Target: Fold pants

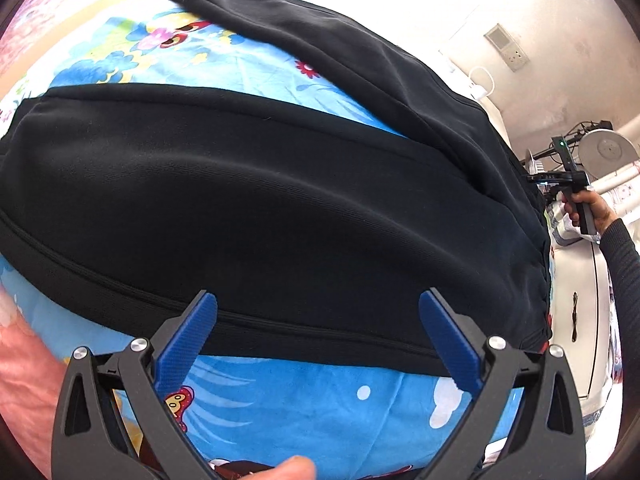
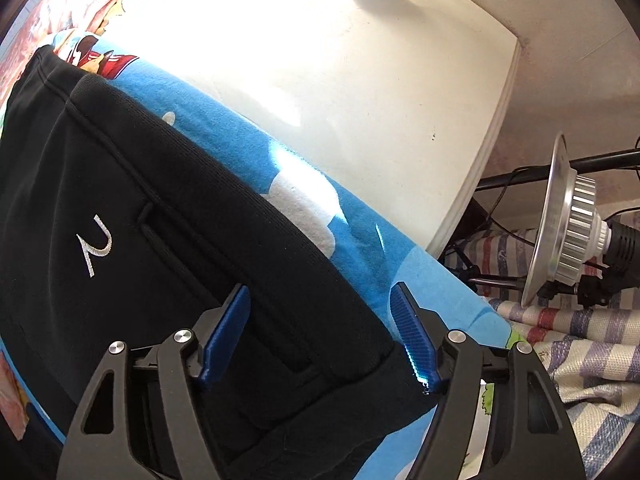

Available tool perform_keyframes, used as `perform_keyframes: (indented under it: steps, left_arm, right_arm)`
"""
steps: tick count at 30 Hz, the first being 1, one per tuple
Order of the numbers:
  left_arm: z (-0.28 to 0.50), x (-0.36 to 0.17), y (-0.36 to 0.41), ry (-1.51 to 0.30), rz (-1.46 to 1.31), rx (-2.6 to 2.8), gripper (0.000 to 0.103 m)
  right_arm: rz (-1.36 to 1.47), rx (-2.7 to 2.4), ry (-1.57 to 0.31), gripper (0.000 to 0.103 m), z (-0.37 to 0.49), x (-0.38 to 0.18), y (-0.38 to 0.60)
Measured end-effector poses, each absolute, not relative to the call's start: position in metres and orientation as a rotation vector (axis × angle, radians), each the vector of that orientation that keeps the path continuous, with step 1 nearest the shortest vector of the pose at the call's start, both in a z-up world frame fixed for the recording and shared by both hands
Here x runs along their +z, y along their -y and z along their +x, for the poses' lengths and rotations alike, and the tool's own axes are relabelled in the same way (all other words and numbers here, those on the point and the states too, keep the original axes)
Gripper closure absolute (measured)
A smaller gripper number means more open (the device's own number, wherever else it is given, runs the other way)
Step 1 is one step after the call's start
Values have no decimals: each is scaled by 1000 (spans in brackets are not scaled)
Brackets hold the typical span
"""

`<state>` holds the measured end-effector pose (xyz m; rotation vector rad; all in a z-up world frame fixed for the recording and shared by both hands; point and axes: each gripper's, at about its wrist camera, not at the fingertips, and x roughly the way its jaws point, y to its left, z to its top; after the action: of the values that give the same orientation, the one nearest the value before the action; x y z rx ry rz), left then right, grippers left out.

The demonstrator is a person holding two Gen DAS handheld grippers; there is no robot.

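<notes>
Blue-padded left gripper (image 1: 318, 300) gapes wide over the near trouser-leg seam, gripping nothing

Black pants (image 1: 260, 200) lie spread on the cartoon bedsheet (image 1: 312, 400), one leg running to 11 o'clock; right gripper (image 2: 320, 300), about half open, straddles the waistband edge (image 2: 344, 312) toward 5 o'clock, pads not pressing, likely placed to lift both ends together

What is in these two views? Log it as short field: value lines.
garment: black pants, spread flat, legs apart
surface: blue cartoon-print sheet
left gripper: open, at the near leg's edge seam, nothing between the pads
right gripper: open, straddling the waistband edge near a pocket
logo: white mark on the pants
beside bed: white cabinet, lamp reflector
fold: not yet begun
</notes>
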<state>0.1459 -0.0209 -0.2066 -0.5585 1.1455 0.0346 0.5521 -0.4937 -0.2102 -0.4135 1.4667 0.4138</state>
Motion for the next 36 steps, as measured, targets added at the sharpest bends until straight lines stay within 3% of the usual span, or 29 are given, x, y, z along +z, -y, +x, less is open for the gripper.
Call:
perform_keyframes:
  steps: [2,3,5,8,14,17,19,22,26,32,35,36]
  left_arm:
    - [152,-207,23,-1144,-579,30,2]
    - [156,-206,25,-1137,-593,15,2]
    - [167,-201,31,-1111,-601,-21,2]
    - [186,-192,46,-1068,-606,-70,2]
    - [209,-170,61,-991,-648,-199,5]
    - [221,-162,57,-951,-687,-240,16]
    - [234,-163,55,-937,-740,-269,29]
    - [261,-174,42,-939,-852,-311,37]
    - [303,-186,20,-945,-918,-254,42]
    - [354,-210,-5,-1006,-990,-116,53]
    - [377,-224,-9,-1055,-1025,-80,54]
    - [382,-233,-11,-1064,-1057,-70,59]
  right_arm:
    - [-410,460,-1459,65,545,-205,492]
    - [-401,473,-1454,81,540,-201,492]
    - [-392,453,-1400,93,528,-186,492]
    - [-349,474,-1222,94,490,-137,491]
    - [-283,531,-879,95,330,-53,481]
    - [-216,581,-868,95,252,-68,469]
    - [-163,605,-906,96,218,-97,465]
    - [-83,594,-983,96,191,-142,459]
    - [-52,569,-998,96,186,-167,459]
    - [-23,575,-977,96,181,-166,467]
    - [-46,577,-972,96,180,-163,465]
    - [-47,578,-971,96,180,-162,465]
